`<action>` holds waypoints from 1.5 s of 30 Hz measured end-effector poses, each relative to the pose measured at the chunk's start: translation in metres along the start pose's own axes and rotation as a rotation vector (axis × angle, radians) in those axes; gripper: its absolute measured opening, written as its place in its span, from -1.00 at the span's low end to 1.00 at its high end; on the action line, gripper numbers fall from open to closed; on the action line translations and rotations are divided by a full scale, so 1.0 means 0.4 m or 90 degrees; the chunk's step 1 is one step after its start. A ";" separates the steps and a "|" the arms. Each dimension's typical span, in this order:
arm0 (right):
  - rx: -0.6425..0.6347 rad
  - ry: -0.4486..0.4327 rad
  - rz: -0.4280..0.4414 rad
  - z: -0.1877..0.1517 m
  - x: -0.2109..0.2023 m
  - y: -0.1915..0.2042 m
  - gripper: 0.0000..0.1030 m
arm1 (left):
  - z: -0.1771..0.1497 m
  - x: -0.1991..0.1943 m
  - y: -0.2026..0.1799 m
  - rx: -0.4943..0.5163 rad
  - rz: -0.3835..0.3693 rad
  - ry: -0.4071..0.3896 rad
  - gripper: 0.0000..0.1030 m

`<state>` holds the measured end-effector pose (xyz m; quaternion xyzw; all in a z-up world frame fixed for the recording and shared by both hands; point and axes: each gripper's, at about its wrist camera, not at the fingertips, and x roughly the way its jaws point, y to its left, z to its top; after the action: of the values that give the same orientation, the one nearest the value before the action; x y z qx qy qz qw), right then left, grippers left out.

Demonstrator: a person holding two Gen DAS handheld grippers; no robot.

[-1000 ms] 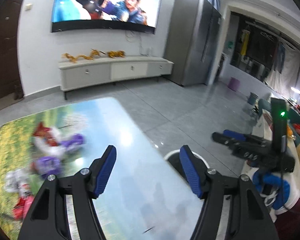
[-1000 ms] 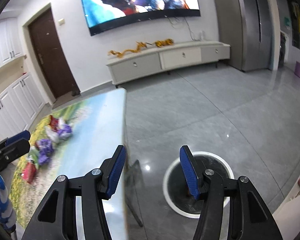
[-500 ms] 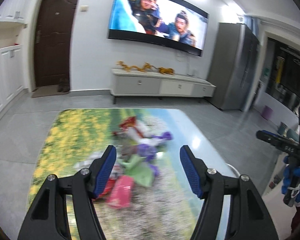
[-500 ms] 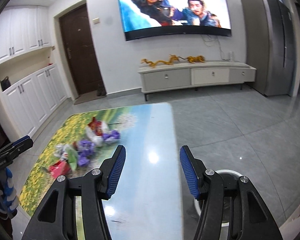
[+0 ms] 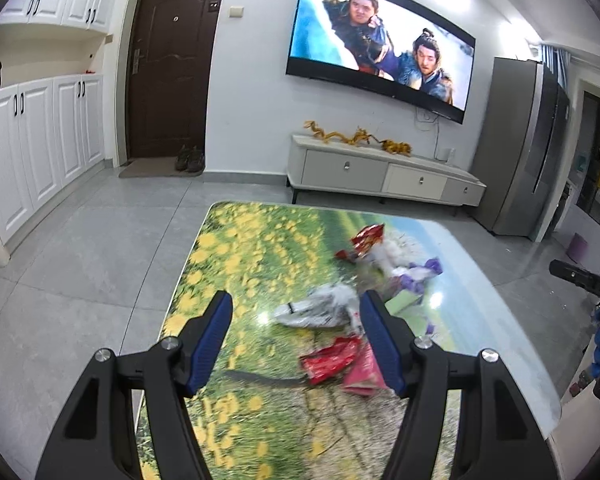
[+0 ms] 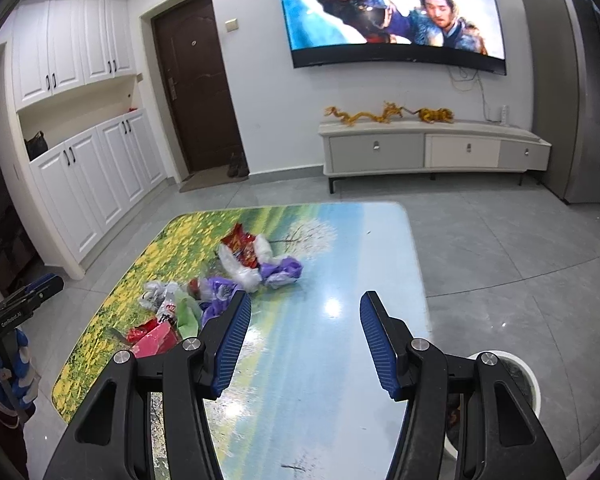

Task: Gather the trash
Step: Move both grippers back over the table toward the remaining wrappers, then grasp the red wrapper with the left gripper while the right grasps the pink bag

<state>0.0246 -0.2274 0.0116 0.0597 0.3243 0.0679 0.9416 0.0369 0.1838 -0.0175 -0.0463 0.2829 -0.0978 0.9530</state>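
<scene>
Left wrist view: left claw (image 5: 296,340) released, nothing between its blue pads, hanging over the table (image 5: 228,264).
Trash there: wrapper pile (image 5: 352,300) on the table's flower print, blurred, maybe a red packet (image 5: 330,358) nearest.
Right wrist view: right claw (image 6: 304,342) released, empty.
Trash here: pile left of the claw; white-rimmed bin (image 6: 526,380) on the floor, right.

The left gripper (image 5: 296,338) hides part of the pink wrapper (image 5: 364,372) — the trash pile (image 5: 360,280) is motion-blurred.
</scene>
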 end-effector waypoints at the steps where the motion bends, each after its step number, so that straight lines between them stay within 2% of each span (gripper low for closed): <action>1: 0.000 0.006 0.004 0.000 0.014 0.004 0.09 | -0.010 0.007 0.009 0.000 -0.004 0.007 0.25; 5: -0.001 0.035 0.026 -0.009 0.075 0.022 0.09 | -0.041 0.044 0.005 0.011 -0.033 0.037 0.25; 14: -0.019 0.103 0.085 -0.032 0.213 0.092 0.09 | -0.111 0.184 -0.046 0.107 -0.082 0.136 0.24; 18: -0.030 0.134 0.137 -0.047 0.255 0.138 0.09 | -0.117 0.230 -0.048 0.140 -0.106 0.164 0.24; 24: -0.045 0.194 0.258 -0.074 0.307 0.243 0.09 | -0.112 0.284 -0.047 0.180 -0.157 0.196 0.24; 28: -0.062 0.227 0.286 -0.093 0.337 0.299 0.09 | -0.113 0.322 -0.045 0.186 -0.177 0.216 0.23; 35: -0.035 0.271 0.297 -0.110 0.402 0.323 0.09 | -0.116 0.345 -0.064 0.189 -0.226 0.230 -0.17; 40: -0.003 0.291 0.306 -0.115 0.447 0.322 0.09 | -0.136 0.355 -0.084 0.200 -0.237 0.245 -0.27; 45: 0.008 0.306 0.316 -0.123 0.478 0.329 0.09 | -0.143 0.346 -0.092 0.198 -0.238 0.238 -0.42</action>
<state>0.1317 -0.0627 -0.1214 0.1249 0.5126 0.3049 0.7929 0.1132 0.1167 -0.1335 0.0676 0.4218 -0.3204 0.8455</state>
